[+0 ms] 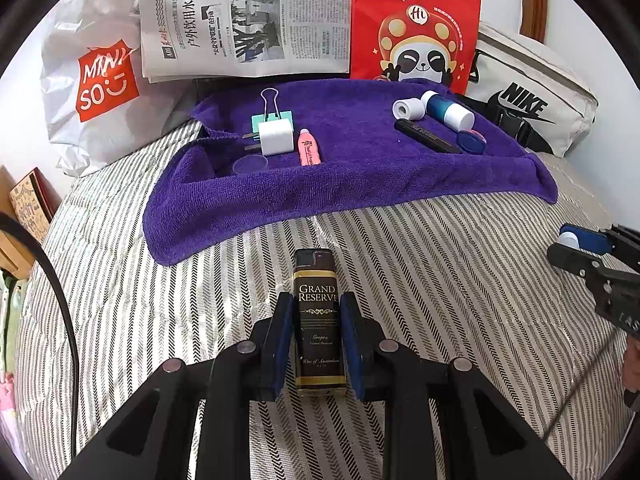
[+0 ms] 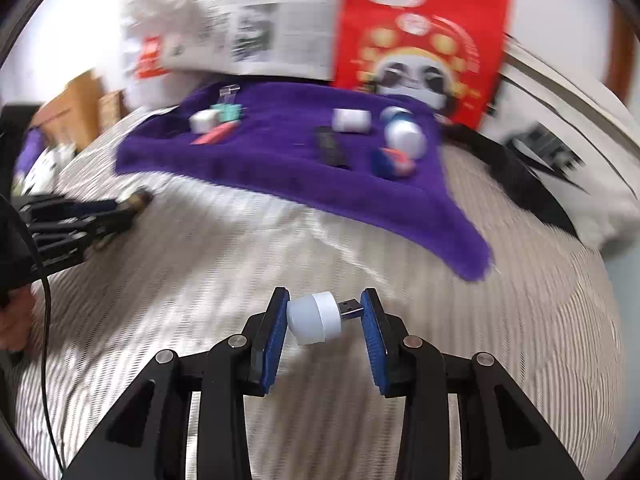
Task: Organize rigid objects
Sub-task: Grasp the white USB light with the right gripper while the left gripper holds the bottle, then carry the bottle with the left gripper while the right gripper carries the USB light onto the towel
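I have 2 things in hand. My left gripper [image 1: 318, 312] is clamped on the lighter [image 1: 319, 320], jaws nearly closed, pads flat on its 2 long sides with the black cap end sticking out ahead over the striped bed [image 1: 440, 280]. The lighter looks light, stiff and glossy, so I judge it could slide lengthwise in the pads; gripping across the label at mid-body, as I am, seems the safest hold.

My right gripper [image 2: 325, 314] holds the USB lamp [image 2: 316, 318] end to end, jaws part open: the dome presses the left pad and the metal plug tip meets the right pad. The lamp is tiny, light and hard, but I think this hold is poor, since a rounded dome and a narrow plug give little contact and it could pivot or pop out. Across the white body would be better.

The towel [image 1: 360, 184] lies ahead, well apart from both grippers, carrying the binder clip [image 1: 271, 110], charger [image 1: 276, 138], pink tube [image 1: 309, 147], black stick [image 1: 428, 136] and blue bottle [image 1: 448, 110].

The left view is sharp: I can read the lighter label and see each towel item, and the right gripper [image 1: 576, 246] appears at its right edge with only a sliver of white showing. The right view is smeared, yet it alone shows how the lamp sits between the pads, plus the left gripper [image 2: 132, 204] low at the left with a hand [image 2: 14, 320] behind it
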The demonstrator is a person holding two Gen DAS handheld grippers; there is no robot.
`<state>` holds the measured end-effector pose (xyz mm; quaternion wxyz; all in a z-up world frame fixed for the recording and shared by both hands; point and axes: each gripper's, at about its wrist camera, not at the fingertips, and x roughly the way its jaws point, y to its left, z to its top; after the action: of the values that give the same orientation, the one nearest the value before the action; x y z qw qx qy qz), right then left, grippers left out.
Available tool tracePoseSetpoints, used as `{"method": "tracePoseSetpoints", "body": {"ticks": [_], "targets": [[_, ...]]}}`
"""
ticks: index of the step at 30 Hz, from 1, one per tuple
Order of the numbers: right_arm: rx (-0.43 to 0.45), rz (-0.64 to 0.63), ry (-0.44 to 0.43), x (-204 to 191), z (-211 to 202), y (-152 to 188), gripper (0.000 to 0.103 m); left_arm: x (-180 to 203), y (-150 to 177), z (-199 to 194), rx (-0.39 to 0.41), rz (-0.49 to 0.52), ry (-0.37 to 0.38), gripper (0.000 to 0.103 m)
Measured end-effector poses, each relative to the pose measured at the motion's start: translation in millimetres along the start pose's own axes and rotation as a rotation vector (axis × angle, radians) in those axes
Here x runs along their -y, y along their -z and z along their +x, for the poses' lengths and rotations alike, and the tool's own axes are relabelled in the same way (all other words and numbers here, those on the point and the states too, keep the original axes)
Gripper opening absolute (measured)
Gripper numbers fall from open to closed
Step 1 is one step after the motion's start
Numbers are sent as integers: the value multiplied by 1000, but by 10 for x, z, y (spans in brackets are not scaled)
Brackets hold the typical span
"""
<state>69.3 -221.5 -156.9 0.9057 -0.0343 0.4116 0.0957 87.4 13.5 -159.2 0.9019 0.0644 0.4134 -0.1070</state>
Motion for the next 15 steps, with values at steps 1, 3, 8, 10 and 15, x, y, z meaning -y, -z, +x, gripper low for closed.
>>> {"method": "tracePoseSetpoints", "body": {"ticks": [1, 3, 8, 10, 15], "targets": [[-4, 20, -3, 35, 31, 20, 37, -2, 0, -1, 0, 1, -1, 23], [-15, 38, -11, 67, 67, 37, 37, 3, 5, -4, 2, 2, -2, 23], [-15, 14, 32, -5, 76, 51, 37, 3, 5, 2, 1, 1, -1, 23], [-16, 18, 27, 5, 73, 53, 36, 1, 6, 5, 1, 1, -2, 23], [-17, 32, 11, 31, 73, 53, 37, -2, 5, 11, 1, 1, -1, 23]]}}
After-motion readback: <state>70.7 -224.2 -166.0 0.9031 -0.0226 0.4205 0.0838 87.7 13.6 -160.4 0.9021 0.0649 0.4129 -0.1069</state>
